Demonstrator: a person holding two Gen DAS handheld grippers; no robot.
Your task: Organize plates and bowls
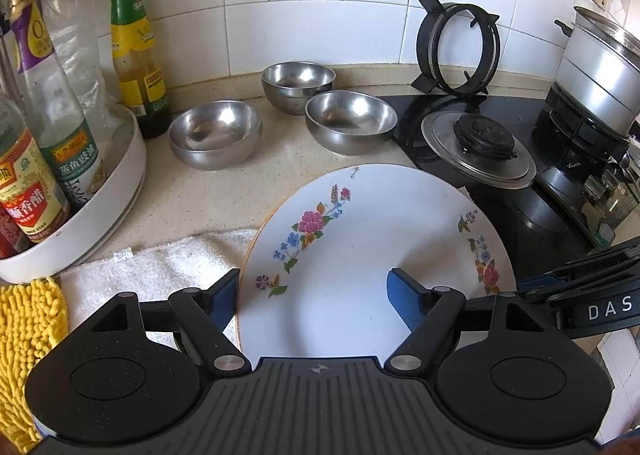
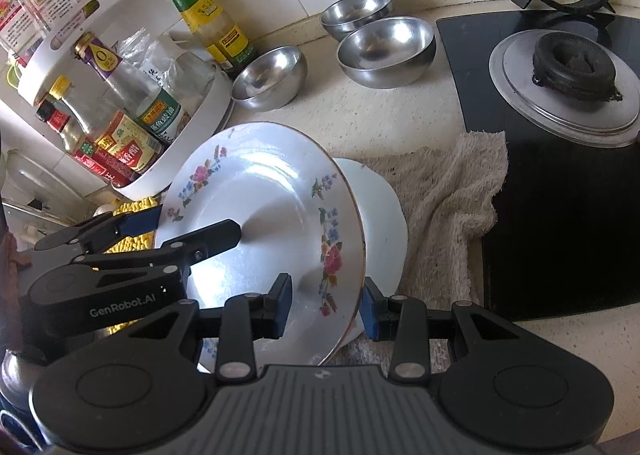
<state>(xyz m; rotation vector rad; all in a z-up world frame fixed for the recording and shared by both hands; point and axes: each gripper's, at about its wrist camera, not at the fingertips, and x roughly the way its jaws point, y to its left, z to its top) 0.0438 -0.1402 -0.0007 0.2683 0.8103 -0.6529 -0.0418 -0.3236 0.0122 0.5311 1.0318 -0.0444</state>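
Steel bowls [image 1: 216, 133] empty, unstacked

"DAS" on right tool [image 1: 520, 289], "GenRobot.AI" on left tool [image 2: 192, 221]

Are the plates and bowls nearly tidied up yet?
Not yet. Nothing looks put away. Right now the flowered plate is tilted up on its edge, with the right hand-held gripper straddling its rim and the left hand-held gripper open around its other side. A plain white plate waits behind it on the towel. Three steel bowls sit separately, unstacked, on the counter.
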